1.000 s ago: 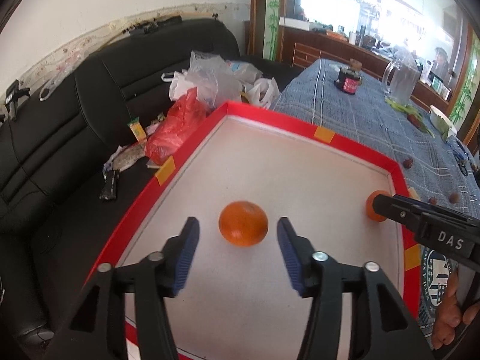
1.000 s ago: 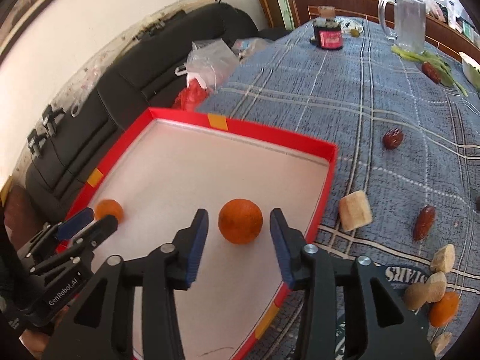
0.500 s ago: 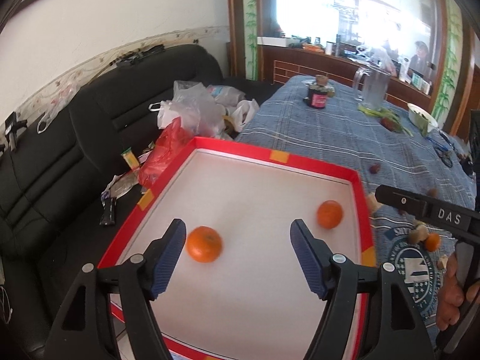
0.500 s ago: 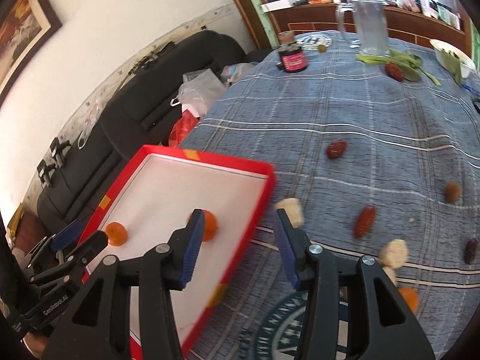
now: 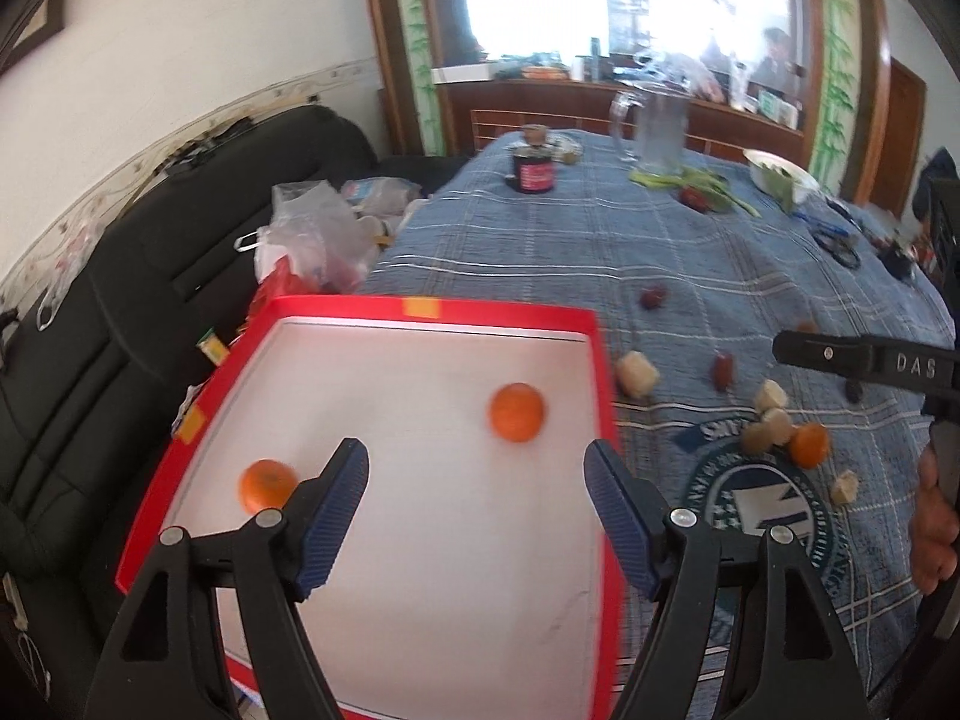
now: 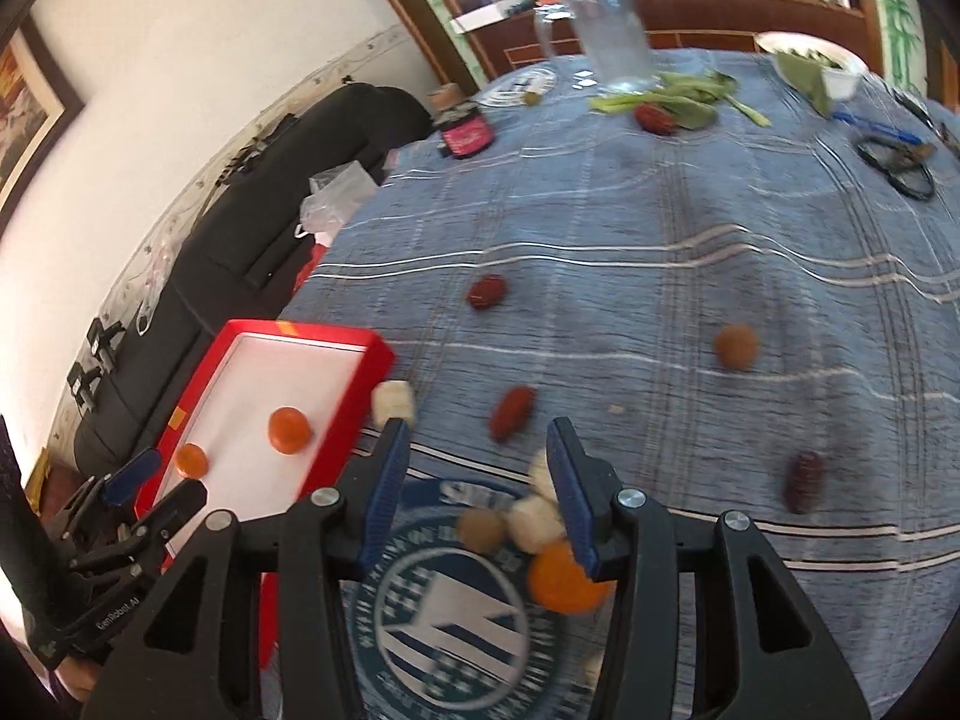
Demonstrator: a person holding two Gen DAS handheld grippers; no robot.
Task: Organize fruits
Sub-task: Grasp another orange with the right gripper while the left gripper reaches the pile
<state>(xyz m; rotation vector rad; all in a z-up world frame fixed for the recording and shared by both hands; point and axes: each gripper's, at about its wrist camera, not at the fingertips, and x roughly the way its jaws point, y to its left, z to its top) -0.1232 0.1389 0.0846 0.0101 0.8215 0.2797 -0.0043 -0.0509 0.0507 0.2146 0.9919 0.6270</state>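
Red tray (image 5: 591, 324): two oranges (image 5: 517, 411)

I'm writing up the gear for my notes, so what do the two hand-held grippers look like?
Both are black plastic frames with silver pivot screws and two fingers faced with ribbed blue pads. The left hand-held gripper carries white "GenRobot.AI" lettering on its side; the right hand-held gripper shows "DAS". A bare hand holds the right one; no sleeves are visible.
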